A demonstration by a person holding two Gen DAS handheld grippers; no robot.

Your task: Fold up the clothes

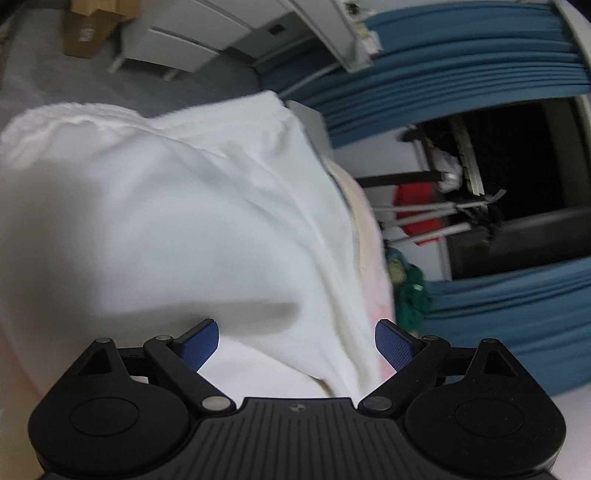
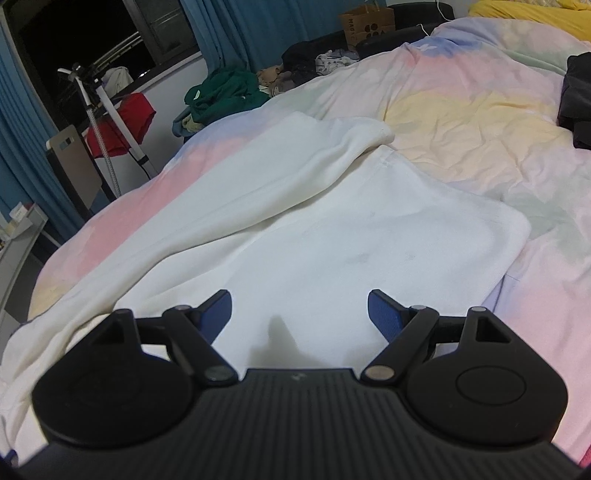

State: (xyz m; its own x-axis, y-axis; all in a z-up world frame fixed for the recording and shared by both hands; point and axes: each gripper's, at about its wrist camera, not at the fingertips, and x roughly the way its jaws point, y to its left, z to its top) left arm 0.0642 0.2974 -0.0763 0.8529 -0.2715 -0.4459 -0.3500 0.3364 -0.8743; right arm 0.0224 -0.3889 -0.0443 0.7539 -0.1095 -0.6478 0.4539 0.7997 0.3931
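A white garment (image 2: 332, 229) lies spread on the pastel bedspread (image 2: 461, 110), with one long part folded over along its left side (image 2: 258, 177). My right gripper (image 2: 299, 314) is open just above the garment's near part, holding nothing. In the left wrist view the same white garment (image 1: 166, 221) fills most of the frame, blurred. My left gripper (image 1: 295, 345) is open over the cloth, its blue pads (image 1: 199, 345) apart and holding nothing.
A black garment (image 2: 576, 99) lies on the bed at the right. A green clothes pile (image 2: 225, 92) and a paper bag (image 2: 369, 22) sit beyond the bed. A rack with red cloth (image 2: 122, 122) stands left. Blue curtains (image 1: 461, 59) hang by the window.
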